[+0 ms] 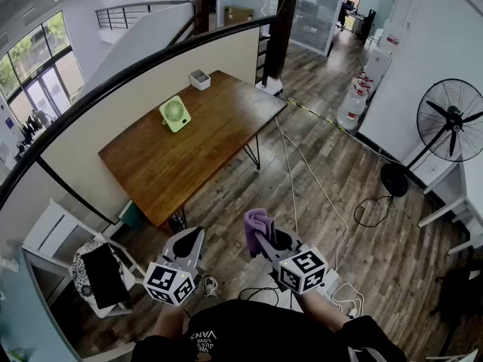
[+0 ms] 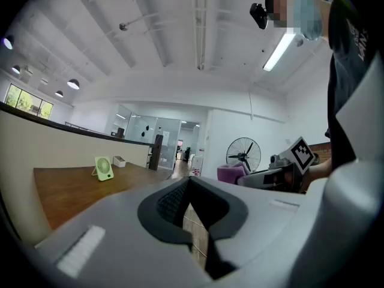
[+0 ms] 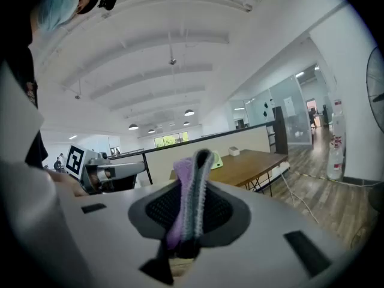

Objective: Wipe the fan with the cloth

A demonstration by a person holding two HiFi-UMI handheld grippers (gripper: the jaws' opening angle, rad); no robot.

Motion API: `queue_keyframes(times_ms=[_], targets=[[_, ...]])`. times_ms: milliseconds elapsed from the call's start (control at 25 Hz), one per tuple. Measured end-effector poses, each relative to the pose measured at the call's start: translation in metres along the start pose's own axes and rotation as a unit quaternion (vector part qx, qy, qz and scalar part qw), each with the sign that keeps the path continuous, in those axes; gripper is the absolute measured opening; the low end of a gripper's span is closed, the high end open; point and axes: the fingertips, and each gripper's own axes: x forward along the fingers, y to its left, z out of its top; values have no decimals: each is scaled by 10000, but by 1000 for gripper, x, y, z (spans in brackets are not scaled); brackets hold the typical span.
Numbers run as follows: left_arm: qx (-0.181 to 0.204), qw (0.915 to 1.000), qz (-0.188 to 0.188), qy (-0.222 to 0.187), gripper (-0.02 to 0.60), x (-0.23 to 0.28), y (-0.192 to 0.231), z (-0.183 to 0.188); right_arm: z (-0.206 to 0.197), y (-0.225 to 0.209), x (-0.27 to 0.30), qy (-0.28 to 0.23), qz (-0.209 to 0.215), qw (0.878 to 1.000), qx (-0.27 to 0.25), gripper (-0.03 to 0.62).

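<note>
Wood-plank floor (image 1: 324, 202) is laid through an open office, and a wooden bench (image 1: 204, 153) is set along a low partition wall. Near the middle of its wall-side edge a small green fan (image 1: 175, 115) is stood upright, with a white box (image 1: 200, 79) at the far corner of the same edge.

None of the wiping is judged to be done. Both claws are held over the floor, well short of the bench's near edge. The left claw (image 1: 192, 237) is closed on nothing, its pads met. Beside it, the right claw (image 1: 264, 240) is clamped on a folded purple cloth (image 1: 254, 226), which sticks up between the pads. The cloth is thus in hand, and the approach and the whole wipe are left.

At the far right a black pedestal fan (image 1: 451, 119) is stood by a white wall. The green fan, being on the bench, is taken as the likelier target.

No brand can be read on either fan. Pale print on the person's dark shirt is seen upside down and cannot be read surely.
</note>
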Motion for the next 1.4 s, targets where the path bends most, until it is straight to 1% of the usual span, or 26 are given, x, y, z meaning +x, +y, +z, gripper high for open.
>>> queue_keyframes(times_ms=[160,280,360,640,840,960,1080,1200,1400], targets=[[-38,9999,-46,94,11,1,25,-2,3,9,24,-6,-5,10000,6,92],[-67,9998,-155,104,11,8,46,-2,5,12,47,-6,-31,10000,-7,92],[-60,9997,-222,107,11,11,60,0,7,13,64,-12,-53,9999,100,92],[-62,9989,-412,228,11,13,113,7,17,19,110,-142,-342,9984,421,92],[9,9970,-656,402,11,15,142,5,18,23,137,-147,-516,9969,578,92],[-76,9972,-605,442,11,21,161,3,17,22,151,-111,-525,9966,628,92],[-186,9970,-590,467,11,32,167,1,18,11,158,-28,-532,9965,644,92],[-214,9970,-510,543,11,46,172,-2,20,-5,166,4,-496,9965,669,92],[-279,9980,-251,509,11,79,179,3,31,-44,182,51,-339,9974,627,92]])
